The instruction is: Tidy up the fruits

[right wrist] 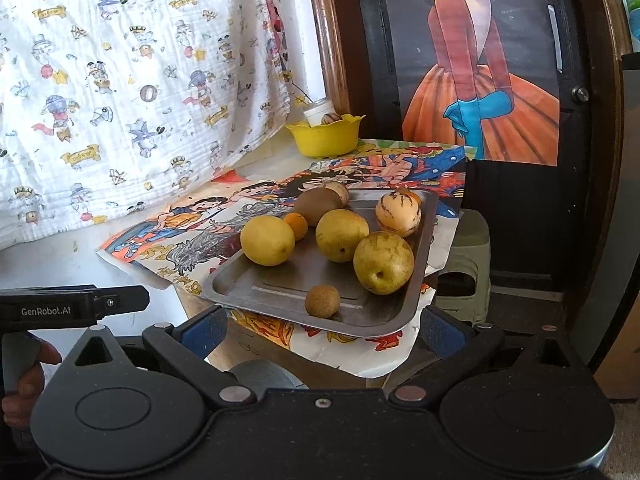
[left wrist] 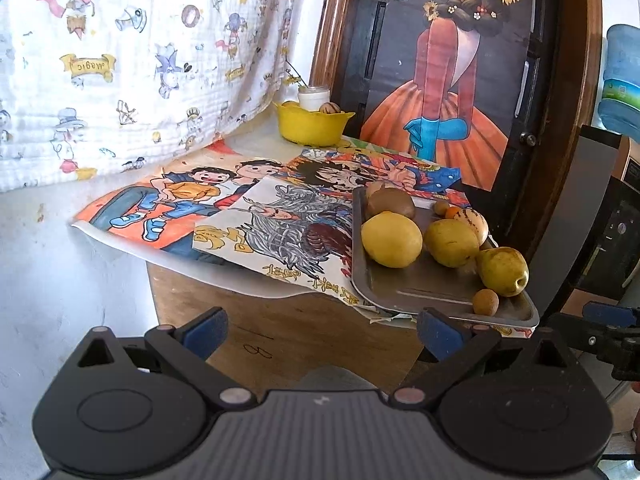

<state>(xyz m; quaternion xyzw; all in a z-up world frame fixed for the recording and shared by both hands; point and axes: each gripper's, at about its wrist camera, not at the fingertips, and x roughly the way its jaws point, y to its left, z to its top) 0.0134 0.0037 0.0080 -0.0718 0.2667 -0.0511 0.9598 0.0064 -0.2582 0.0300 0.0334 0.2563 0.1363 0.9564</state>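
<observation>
Both grippers hang short of the tray (right wrist: 280, 300), each with its jaws spread wide and nothing between them: the left gripper (left wrist: 322, 334) near the table's front edge, the right gripper (right wrist: 322, 330) just in front of the tray's near rim.

The fruits lie loose on the tray, which rests on drawings (left wrist: 224, 216) at the right of the table. The yellow bowl (right wrist: 326, 136) stands far back by the cloth, well apart from the tray.

The likely trouble is rolling. The fruits are round and the tray's rim looks low, so a nudge from a finger could send one off. The tray's near right corner seems to overhang the table, so pressing there might tip it. It also sits on loose paper, which could slide.

Counted on the tray, from the right wrist view:
- one lemon (right wrist: 267, 240)
- two pears (right wrist: 383, 262)
- two striped melons (right wrist: 397, 214), one behind the kiwi
- one kiwi (right wrist: 318, 206)
- one small orange (right wrist: 297, 225)
- one small brown fruit (right wrist: 322, 301) at the near edge

The left view shows another small brown one farther back. The bowl holds one striped fruit and a white jar (right wrist: 318, 112).
</observation>
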